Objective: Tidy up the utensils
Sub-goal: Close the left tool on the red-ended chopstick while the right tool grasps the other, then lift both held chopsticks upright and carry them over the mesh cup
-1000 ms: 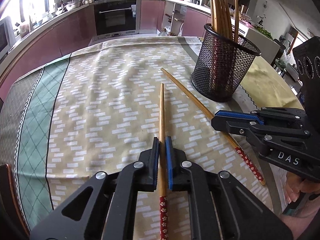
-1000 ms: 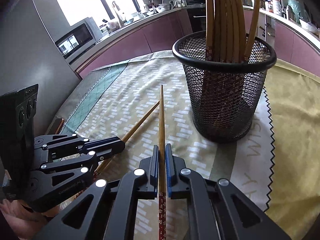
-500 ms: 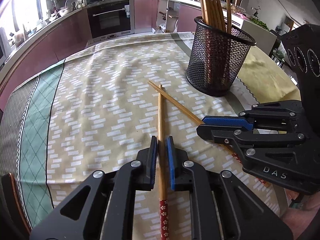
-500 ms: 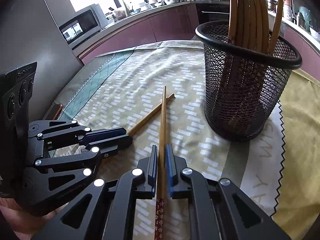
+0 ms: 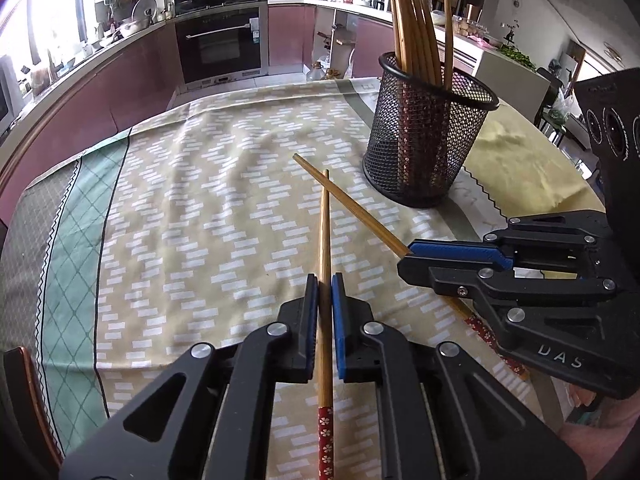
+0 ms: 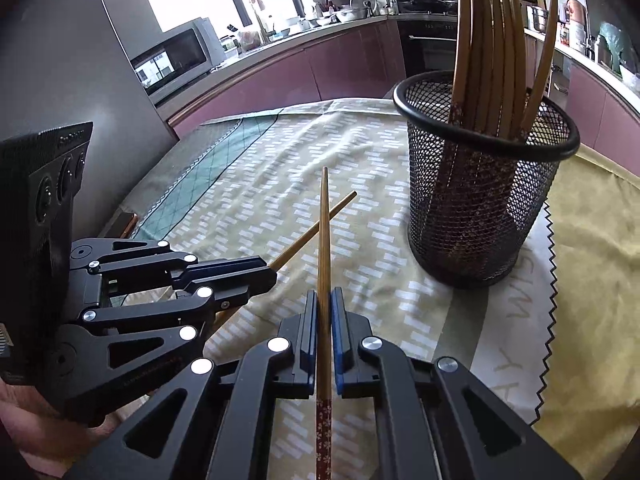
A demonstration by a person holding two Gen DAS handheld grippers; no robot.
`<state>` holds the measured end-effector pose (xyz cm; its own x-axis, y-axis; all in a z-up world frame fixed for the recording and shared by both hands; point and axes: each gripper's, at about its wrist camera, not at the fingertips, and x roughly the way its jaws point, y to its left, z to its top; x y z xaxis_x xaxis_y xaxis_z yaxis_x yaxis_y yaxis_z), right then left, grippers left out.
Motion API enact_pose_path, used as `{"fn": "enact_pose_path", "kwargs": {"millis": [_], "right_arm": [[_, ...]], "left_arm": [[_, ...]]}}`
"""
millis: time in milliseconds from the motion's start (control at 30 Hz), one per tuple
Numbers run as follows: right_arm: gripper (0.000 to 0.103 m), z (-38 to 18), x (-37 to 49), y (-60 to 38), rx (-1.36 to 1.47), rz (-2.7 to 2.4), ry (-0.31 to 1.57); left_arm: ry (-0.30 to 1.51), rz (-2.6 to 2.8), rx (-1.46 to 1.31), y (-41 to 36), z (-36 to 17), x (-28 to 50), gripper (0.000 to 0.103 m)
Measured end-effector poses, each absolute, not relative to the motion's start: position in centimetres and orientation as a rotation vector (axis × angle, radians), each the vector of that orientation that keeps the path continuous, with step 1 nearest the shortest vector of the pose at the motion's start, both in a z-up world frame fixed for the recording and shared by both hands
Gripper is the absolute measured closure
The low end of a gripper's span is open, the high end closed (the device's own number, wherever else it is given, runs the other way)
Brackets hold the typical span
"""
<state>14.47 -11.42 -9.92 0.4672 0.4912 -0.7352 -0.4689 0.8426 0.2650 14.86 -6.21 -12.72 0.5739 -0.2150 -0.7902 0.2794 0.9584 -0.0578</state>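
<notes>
My left gripper (image 5: 325, 280) is shut on a wooden chopstick (image 5: 325, 232) with a red flowered end, pointing forward above the cloth. My right gripper (image 6: 325, 296) is shut on a second such chopstick (image 6: 324, 232). In the left wrist view the right gripper (image 5: 404, 262) comes in from the right with its chopstick (image 5: 344, 196) crossing mine near the tips. In the right wrist view the left gripper (image 6: 272, 276) is at the left with its chopstick (image 6: 316, 224). A black mesh cup (image 5: 428, 144) holding several chopsticks stands ahead to the right; it also shows in the right wrist view (image 6: 480, 200).
The table carries a beige patterned cloth (image 5: 200, 208) with a green band at the left and a yellow cloth (image 6: 592, 248) at the right. Kitchen cabinets and an oven (image 5: 220, 44) stand beyond the far edge. A microwave (image 6: 176, 56) sits on the counter.
Both grippers have lifted and drawn back from the mesh cup while holding their chopsticks. The two chopsticks now cross near their tips.
</notes>
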Motion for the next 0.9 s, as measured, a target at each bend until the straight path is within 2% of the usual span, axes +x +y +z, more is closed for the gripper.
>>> {"fn": "enact_pose_path", "kwargs": {"millis": [900], "right_arm": [[0.097,-5.0,11.8,-15.3,0.124,0.601,0.734]], "left_arm": [[0.789,-0.402,-0.021,-6.3,-6.2,11.9,0.095]]}}
